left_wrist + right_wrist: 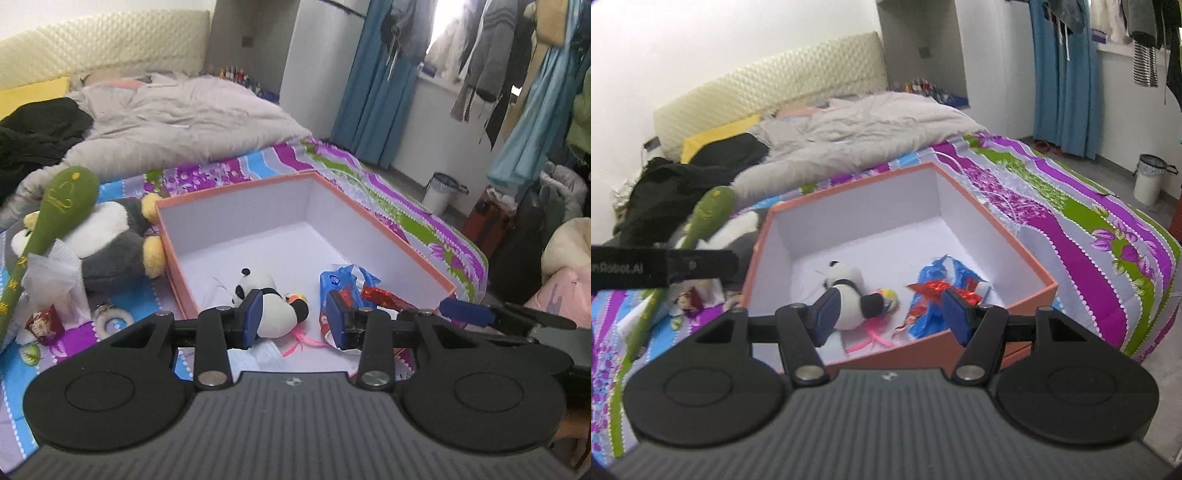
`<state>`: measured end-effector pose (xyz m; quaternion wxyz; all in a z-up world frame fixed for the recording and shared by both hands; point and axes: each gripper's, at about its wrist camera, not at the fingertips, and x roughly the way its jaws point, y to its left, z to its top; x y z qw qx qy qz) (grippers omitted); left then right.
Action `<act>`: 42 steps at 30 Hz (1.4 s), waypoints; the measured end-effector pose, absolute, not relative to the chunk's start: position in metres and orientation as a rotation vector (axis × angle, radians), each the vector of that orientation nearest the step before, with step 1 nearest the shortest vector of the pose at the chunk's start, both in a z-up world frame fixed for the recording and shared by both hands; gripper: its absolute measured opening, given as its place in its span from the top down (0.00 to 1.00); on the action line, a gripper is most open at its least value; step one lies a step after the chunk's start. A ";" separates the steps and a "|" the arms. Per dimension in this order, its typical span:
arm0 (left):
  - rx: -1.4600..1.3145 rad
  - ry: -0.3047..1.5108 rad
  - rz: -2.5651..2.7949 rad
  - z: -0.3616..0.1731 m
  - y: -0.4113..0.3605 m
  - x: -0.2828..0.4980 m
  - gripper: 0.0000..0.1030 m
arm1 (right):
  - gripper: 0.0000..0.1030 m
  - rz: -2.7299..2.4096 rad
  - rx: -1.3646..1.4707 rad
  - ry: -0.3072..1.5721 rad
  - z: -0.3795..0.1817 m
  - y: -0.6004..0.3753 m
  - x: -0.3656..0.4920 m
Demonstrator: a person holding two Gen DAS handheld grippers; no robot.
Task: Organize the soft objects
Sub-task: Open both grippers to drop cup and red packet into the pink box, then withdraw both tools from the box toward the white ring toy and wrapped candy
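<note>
1. Hovering over the orange box (388, 225), both sets of fingers are apart and empty: left gripper (295, 317), right gripper (886, 314).
2. Panda plush (269, 306) lies inside, beyond the left-hand finger.
3. Blue wrapper (934, 291) sits by the right-hand finger.

a home bedroom: bed (1052, 206), hanging clothes (491, 48).
</note>
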<state>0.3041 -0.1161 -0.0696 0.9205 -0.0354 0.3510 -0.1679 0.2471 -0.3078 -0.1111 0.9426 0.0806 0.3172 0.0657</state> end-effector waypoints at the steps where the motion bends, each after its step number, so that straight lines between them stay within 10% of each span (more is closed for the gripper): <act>1: -0.075 0.713 -0.338 -0.068 -0.113 0.298 0.58 | 0.39 0.141 0.165 0.640 -0.111 -0.306 0.242; 42: -0.170 0.739 -0.099 -0.118 0.012 0.096 0.58 | 0.39 0.383 0.072 0.699 -0.135 -0.199 0.096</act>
